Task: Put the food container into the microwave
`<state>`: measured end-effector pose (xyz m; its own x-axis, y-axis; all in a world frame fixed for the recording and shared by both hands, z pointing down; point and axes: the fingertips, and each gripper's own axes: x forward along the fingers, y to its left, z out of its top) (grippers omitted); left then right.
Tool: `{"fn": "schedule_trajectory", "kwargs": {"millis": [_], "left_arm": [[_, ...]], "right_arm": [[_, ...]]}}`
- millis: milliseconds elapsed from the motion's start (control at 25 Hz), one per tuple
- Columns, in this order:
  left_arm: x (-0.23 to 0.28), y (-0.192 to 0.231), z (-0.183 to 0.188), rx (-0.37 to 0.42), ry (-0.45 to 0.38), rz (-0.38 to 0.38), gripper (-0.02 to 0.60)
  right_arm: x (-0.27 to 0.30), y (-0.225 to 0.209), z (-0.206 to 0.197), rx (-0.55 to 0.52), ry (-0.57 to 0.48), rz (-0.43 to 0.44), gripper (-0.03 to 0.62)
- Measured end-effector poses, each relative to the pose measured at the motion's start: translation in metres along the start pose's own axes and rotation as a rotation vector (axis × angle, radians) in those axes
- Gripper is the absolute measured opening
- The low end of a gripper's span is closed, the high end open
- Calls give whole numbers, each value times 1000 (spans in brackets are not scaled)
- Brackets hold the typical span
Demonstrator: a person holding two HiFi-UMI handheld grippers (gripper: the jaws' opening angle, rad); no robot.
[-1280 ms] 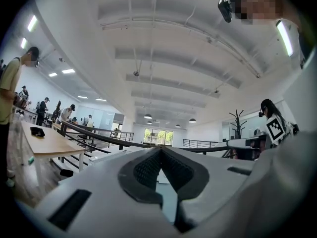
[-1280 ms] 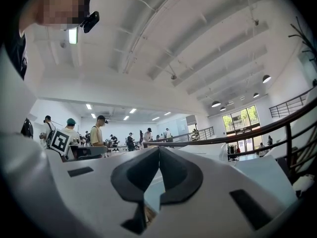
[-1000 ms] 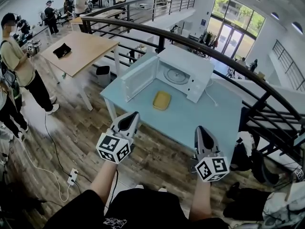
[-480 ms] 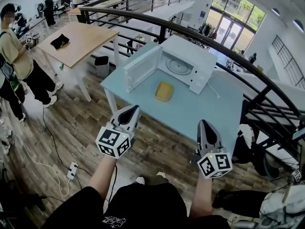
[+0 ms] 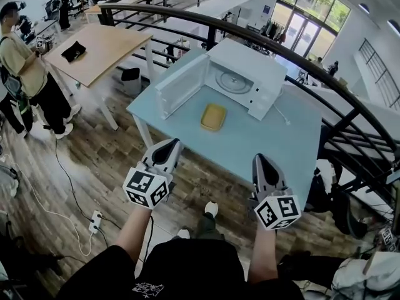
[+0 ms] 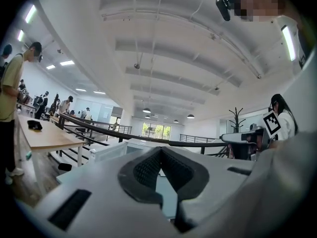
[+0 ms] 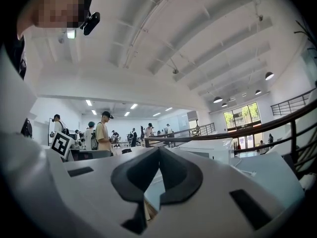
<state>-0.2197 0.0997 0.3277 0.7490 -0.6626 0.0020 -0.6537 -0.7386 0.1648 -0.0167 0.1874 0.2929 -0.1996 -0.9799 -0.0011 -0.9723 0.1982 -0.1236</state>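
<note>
A flat yellow food container (image 5: 213, 116) lies on the light blue table (image 5: 250, 149), just in front of the white microwave (image 5: 237, 83), whose door (image 5: 182, 92) stands swung open to the left. My left gripper (image 5: 166, 150) is held short of the table's near edge, its jaws shut with nothing between them. My right gripper (image 5: 261, 167) hovers over the table's near edge, also shut and empty. In the left gripper view my left gripper (image 6: 160, 151) points toward the table (image 6: 166, 195); in the right gripper view the microwave (image 7: 208, 148) shows beyond my right gripper (image 7: 159, 150).
A black railing (image 5: 262, 42) curves behind the table. A wooden table (image 5: 94, 55) and a standing person (image 5: 28, 74) are at the left. A cable and power strip (image 5: 94, 220) lie on the wood floor. The microwave's cord (image 5: 279, 114) trails on the tabletop at right.
The table and microwave have drawn nearer in the head view. Both grippers keep their pose, shut, and have come closer to the table's near edge.
</note>
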Motion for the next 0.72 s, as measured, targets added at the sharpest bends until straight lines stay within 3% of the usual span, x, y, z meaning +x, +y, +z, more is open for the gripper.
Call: {"fn": "schedule_trajectory", "kwargs": {"millis": [720], "left_arm": [[153, 24, -16, -25, 32, 43, 8]], "right_arm": [[108, -123, -11, 43, 48, 50, 5]]}}
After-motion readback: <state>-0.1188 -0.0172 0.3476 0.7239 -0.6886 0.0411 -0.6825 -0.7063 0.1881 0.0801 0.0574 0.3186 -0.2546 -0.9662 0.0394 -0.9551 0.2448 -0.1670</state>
